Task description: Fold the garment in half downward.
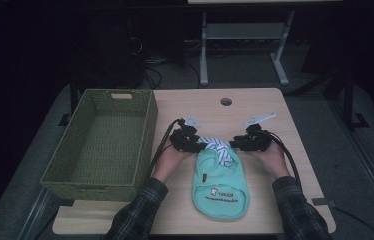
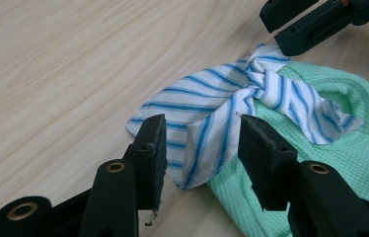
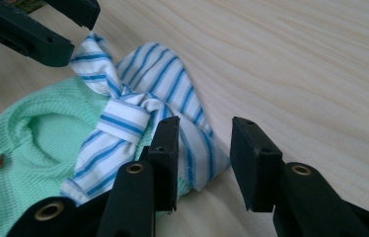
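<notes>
The green woven basket point(image 1: 100, 142) on the left side of the table point(image 1: 255, 107) had nothing in it. The mint garment point(image 1: 220, 187) lay flat at the near middle, its blue-striped scarf point(image 1: 218, 147) knotted at the far end. Left gripper point(image 1: 191, 141) and right gripper point(image 1: 243, 142) sat at either side of that scarf, jaws apart with a striped tail between each pair, not pinched. White print on the garment was too small to read.

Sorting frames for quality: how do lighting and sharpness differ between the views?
High view: dim, surroundings nearly black, basket and green garment soft. Left gripper view: bright, striped scarf crisp, near jaws slightly soft. Right gripper view: equally bright, table grain clear.
</notes>
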